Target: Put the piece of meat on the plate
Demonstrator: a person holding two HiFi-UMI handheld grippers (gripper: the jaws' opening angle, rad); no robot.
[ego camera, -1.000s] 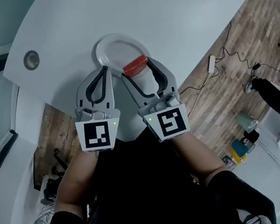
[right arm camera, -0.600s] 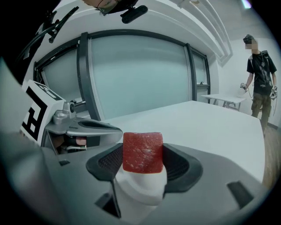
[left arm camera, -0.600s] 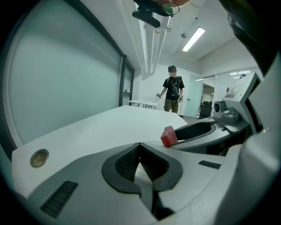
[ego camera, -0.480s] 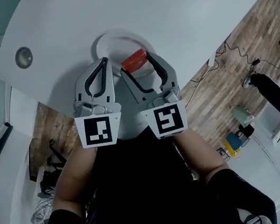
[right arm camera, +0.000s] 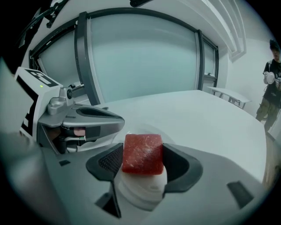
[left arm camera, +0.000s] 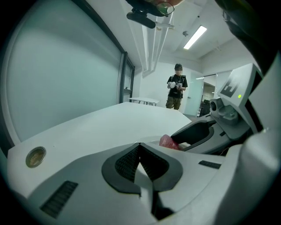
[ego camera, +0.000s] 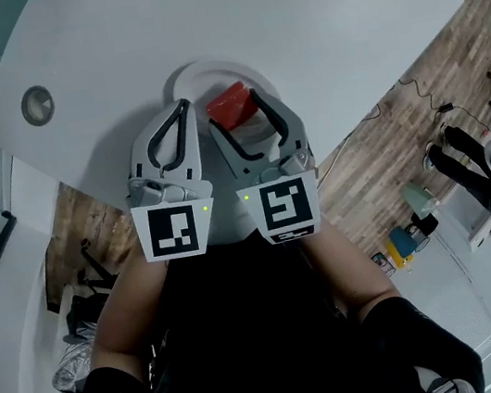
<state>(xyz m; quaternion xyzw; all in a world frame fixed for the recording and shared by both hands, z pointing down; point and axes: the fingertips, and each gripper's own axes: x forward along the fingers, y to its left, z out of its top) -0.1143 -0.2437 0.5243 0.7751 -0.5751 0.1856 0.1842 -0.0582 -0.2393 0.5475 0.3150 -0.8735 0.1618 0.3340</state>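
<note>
- The right gripper has its jaws set narrowly apart and clamped on the red, square-cut piece of meat. In the right gripper view the dark pads press on both side faces of the block.
- In the head view the meat lies inside the outline of the round white plate, over its lower right part. No view shows whether its underside touches the plate.
- The left gripper sits just beside the right one, left of centre, with its tips over the plate's left rim. In its own view the jaws are pressed together with nothing between them, and the meat shows just past them to the right.
- The plate sits close to the near edge of the white tabletop. That edge runs diagonally from the frame's left side down under the grippers and up to the upper right.
- Beyond the plate, toward the top of the frame, the tabletop is broad and bare.
- A round metal grommet is set in the top at upper left, well apart from the plate.
- Off the table's right edge lies wood-plank floor.
</note>
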